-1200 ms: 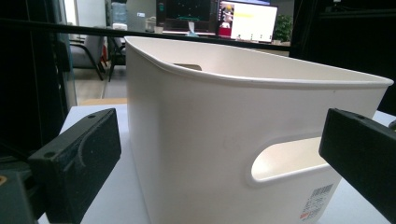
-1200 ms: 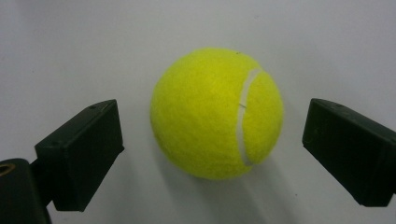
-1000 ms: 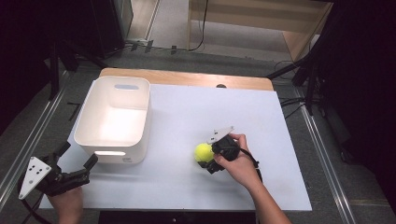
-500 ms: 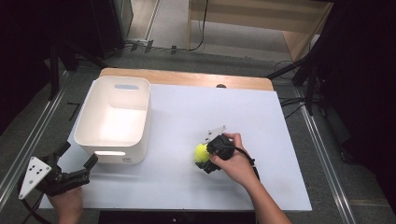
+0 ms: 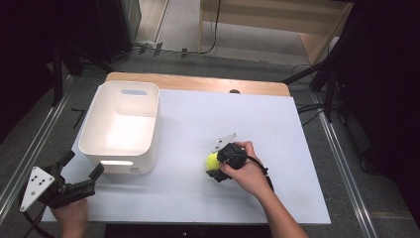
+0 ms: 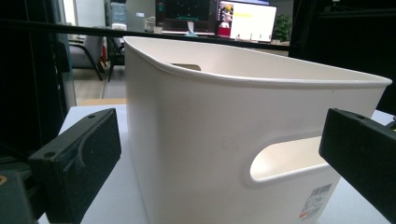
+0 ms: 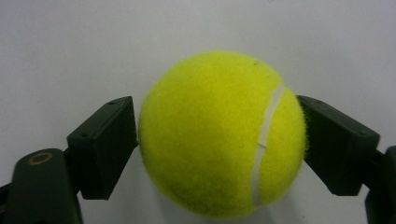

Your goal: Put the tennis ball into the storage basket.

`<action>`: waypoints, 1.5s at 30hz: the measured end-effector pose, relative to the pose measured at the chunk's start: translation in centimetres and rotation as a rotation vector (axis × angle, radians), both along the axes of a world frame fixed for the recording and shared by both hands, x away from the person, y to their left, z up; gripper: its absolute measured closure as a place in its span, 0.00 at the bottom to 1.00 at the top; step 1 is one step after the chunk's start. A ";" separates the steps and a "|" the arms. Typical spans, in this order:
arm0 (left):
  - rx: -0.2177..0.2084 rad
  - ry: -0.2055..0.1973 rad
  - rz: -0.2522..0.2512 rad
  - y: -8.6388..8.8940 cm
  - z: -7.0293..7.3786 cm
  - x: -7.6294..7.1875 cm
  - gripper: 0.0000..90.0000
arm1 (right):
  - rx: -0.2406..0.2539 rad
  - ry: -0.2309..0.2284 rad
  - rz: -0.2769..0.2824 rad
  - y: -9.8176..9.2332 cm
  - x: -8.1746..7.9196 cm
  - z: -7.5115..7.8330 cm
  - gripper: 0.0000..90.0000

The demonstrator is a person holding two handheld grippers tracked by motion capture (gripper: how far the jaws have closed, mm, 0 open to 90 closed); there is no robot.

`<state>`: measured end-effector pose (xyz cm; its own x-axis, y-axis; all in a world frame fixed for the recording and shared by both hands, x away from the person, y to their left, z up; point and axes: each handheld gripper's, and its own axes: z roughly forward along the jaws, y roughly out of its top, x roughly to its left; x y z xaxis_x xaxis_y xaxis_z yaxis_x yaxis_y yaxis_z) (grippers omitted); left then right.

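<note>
Right gripper jaws just closed onto tennis ball; underside hidden.

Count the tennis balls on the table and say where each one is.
1. The tennis ball sits on the white table right of the white bin, between the right gripper jaws, which touch both its sides. The bin's inside looks empty.

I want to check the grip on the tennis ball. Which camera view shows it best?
The right gripper view: the tennis ball sits large between the right gripper's two black jaws, both pads against its sides. The high view shows it as a small yellow patch partly covered by the gripper and hand. The left gripper view faces the white bin.
</note>
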<state>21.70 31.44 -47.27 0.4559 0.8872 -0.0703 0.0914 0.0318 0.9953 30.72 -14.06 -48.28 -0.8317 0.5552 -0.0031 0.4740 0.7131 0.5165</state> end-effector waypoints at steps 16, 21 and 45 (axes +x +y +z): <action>-0.002 0.001 0.001 0.0 0.0 0.0 0.00 | 0.021 0.019 -0.003 -0.1 0.3 0.1 0.25; -0.003 0.001 0.001 0.0 0.0 0.0 0.00 | 0.027 0.018 0.005 -0.1 0.3 0.5 0.25; -0.003 0.001 0.001 0.0 0.0 0.0 0.00 | 0.052 0.014 0.028 -0.3 1.3 3.6 0.25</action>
